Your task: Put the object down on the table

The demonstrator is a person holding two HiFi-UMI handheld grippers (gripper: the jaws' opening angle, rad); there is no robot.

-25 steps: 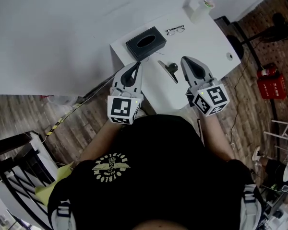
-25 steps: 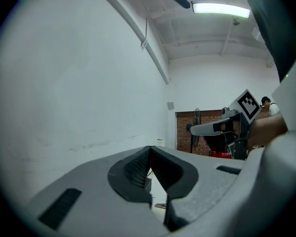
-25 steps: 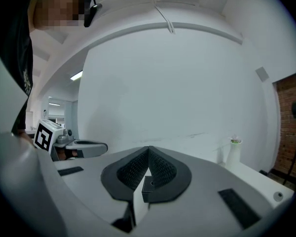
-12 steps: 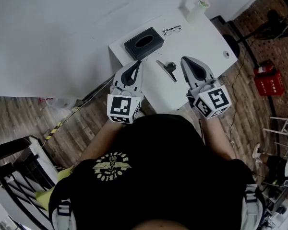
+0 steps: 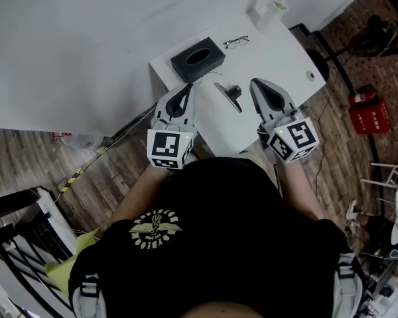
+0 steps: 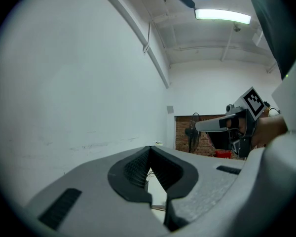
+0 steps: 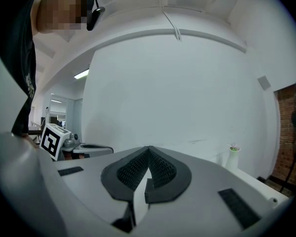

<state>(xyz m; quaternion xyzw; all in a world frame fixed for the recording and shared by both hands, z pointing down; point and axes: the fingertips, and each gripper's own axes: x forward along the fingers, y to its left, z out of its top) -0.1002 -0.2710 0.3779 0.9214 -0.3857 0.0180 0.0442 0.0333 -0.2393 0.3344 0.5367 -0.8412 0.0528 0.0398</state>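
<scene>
The left gripper (image 5: 185,89) is closed, its ribbed black pads meeting at the tip with nothing between them, and the right gripper (image 5: 256,83) is closed and empty in the same way. Both are held level over the near edge of the white worktop (image 5: 278,58). The small dark object (image 5: 231,94) (what kind of thing it is cannot be told from here) lies on the worktop between the two grippers, just ahead of their tips and touching neither. A black tissue box (image 5: 198,58) sits just beyond the left gripper's tip, and a pair of glasses (image 5: 237,42) lies farther out, past the dark object. A white bottle (image 5: 268,12) with something green at its top stands well beyond the right gripper, at the far edge. Each gripper carries a marker cube (image 5: 167,149) with black-and-white square patterns and no words. The person's black shirt (image 5: 219,244) has a yellowish emblem with lettering too small to read. A red box (image 5: 366,111) on the floor, out to the right of the right gripper, bears white print that is also unreadable.
</scene>
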